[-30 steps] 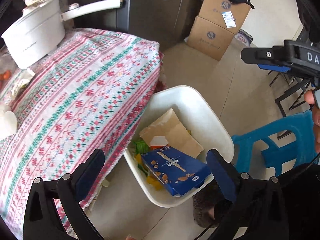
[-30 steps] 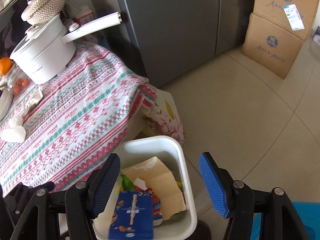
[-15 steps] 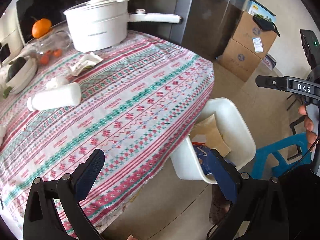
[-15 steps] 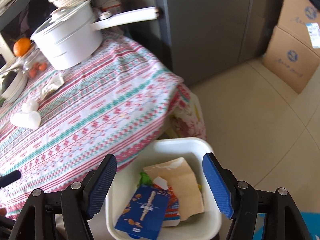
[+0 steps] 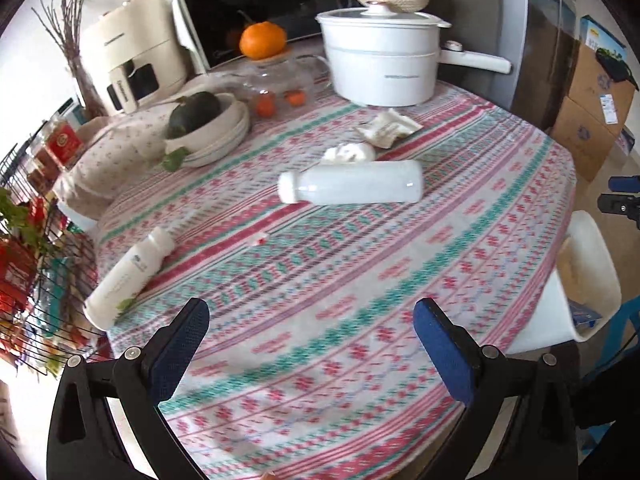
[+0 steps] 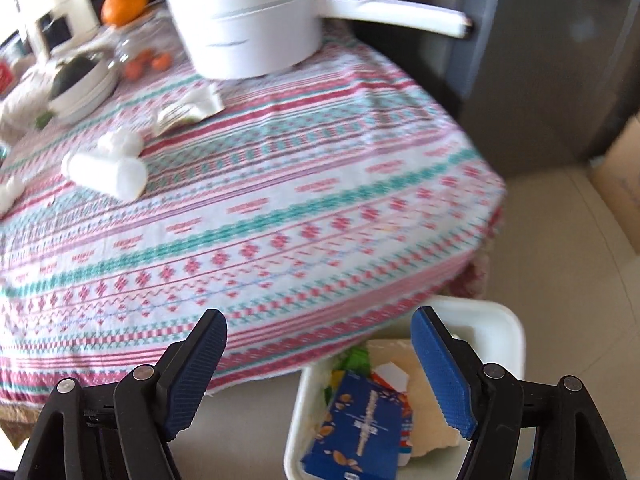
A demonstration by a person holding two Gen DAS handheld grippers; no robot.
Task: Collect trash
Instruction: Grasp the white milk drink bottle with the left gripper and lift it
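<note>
My left gripper is open and empty above the near edge of the patterned tablecloth. On the cloth lie a large white bottle, a smaller white bottle, a crumpled white tissue and a crumpled wrapper. My right gripper is open and empty between the table edge and the white trash bin, which holds a blue snack box and brown cardboard. The bin also shows at the right in the left wrist view.
A white pot with a long handle stands at the table's back, beside a glass dish with an orange and a bowl holding a dark squash. Cardboard boxes stand on the floor at right. A wire rack is at left.
My left gripper has swung left from over the bin to over the table, bringing the bottles into view. My right gripper has shifted a little left toward the table edge. Both stay open.
</note>
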